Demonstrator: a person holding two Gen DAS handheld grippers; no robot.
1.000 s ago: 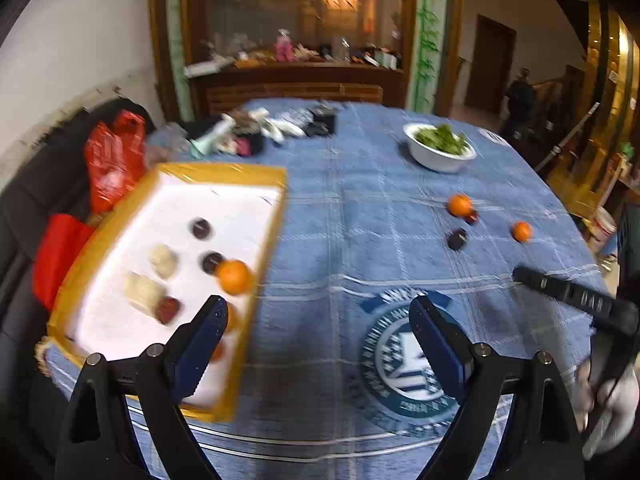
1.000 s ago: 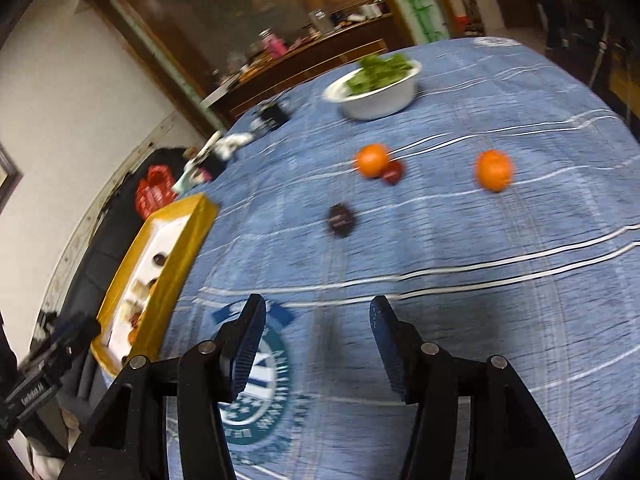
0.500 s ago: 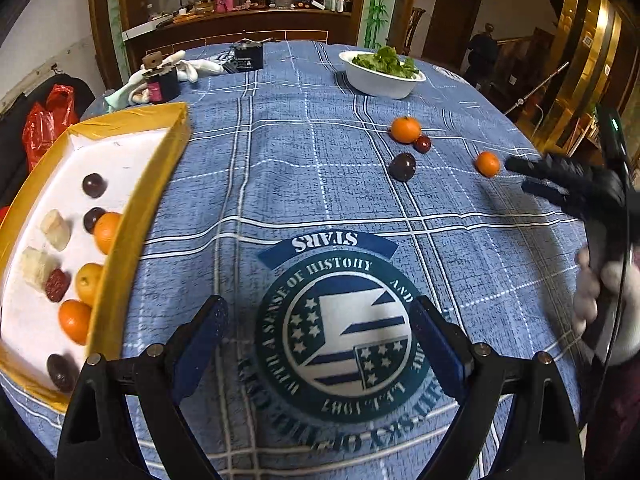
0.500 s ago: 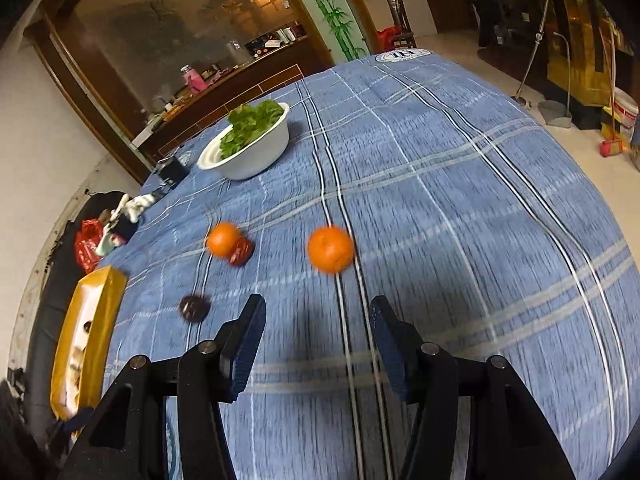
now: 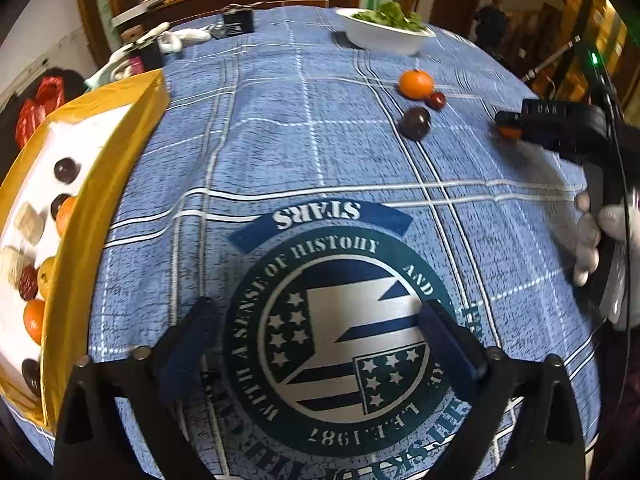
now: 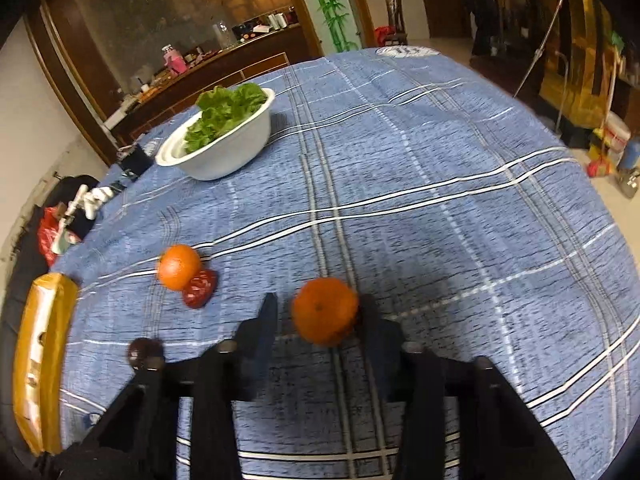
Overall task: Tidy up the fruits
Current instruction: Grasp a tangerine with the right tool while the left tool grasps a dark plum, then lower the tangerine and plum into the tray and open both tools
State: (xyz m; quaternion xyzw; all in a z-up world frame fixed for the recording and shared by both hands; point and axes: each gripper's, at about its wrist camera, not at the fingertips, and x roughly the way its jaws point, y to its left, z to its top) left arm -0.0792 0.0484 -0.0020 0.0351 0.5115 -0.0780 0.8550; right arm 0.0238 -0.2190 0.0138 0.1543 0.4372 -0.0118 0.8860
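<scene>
My right gripper point(image 6: 318, 312) is open with its jaws on either side of an orange point(image 6: 324, 310) on the blue tablecloth; a gap shows on the left side. Another orange point(image 6: 179, 267), a red date point(image 6: 199, 288) and a dark round fruit point(image 6: 143, 352) lie to its left. In the left wrist view these show as the orange point(image 5: 416, 84), the date point(image 5: 437, 100) and the dark fruit point(image 5: 416, 123). My left gripper point(image 5: 320, 338) is open and empty above the cloth's round emblem. The yellow-rimmed tray point(image 5: 100, 184) at left holds several fruits.
A white bowl of lettuce point(image 6: 224, 132) stands at the back of the table. Small items and a white glove point(image 5: 176, 38) lie at the far left corner. A red bag point(image 5: 38, 104) lies on the dark chair beyond the tray.
My right gripper has advanced to the lone orange, which now sits between its jaws. My left gripper has moved slightly forward over the emblem, staying open.
</scene>
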